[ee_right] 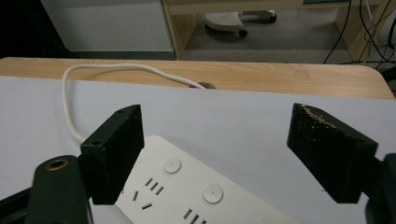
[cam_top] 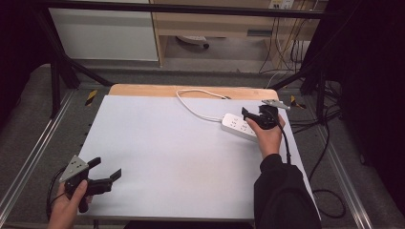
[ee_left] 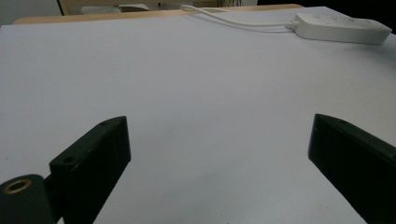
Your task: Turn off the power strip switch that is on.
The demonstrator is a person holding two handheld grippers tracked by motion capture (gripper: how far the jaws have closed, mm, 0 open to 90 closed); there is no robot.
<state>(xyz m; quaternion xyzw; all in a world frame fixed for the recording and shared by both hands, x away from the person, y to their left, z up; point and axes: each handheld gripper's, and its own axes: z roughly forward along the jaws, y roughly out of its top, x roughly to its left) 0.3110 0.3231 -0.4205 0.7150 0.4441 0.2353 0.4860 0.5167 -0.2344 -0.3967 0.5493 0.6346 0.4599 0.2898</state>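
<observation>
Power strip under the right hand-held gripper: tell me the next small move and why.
Probably lower the right hand-held gripper a little and close it across the power strip. Its jaws stand open above the strip's near end with nothing between the pads. The left hand-held gripper is open too, far off at the table's near left corner.

Power strip (ee_right: 187,196) cut off below.

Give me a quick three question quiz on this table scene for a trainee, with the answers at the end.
1. True or false: the right gripper is clamped on the white power strip.
2. Which gripper is over the power strip: A left, B right?
3. What colour is the strip's cord?

Key: 1 false, its jaws stand open above the strip. 2 B; the left gripper is open at the near corner of the table. 3 white.
</observation>
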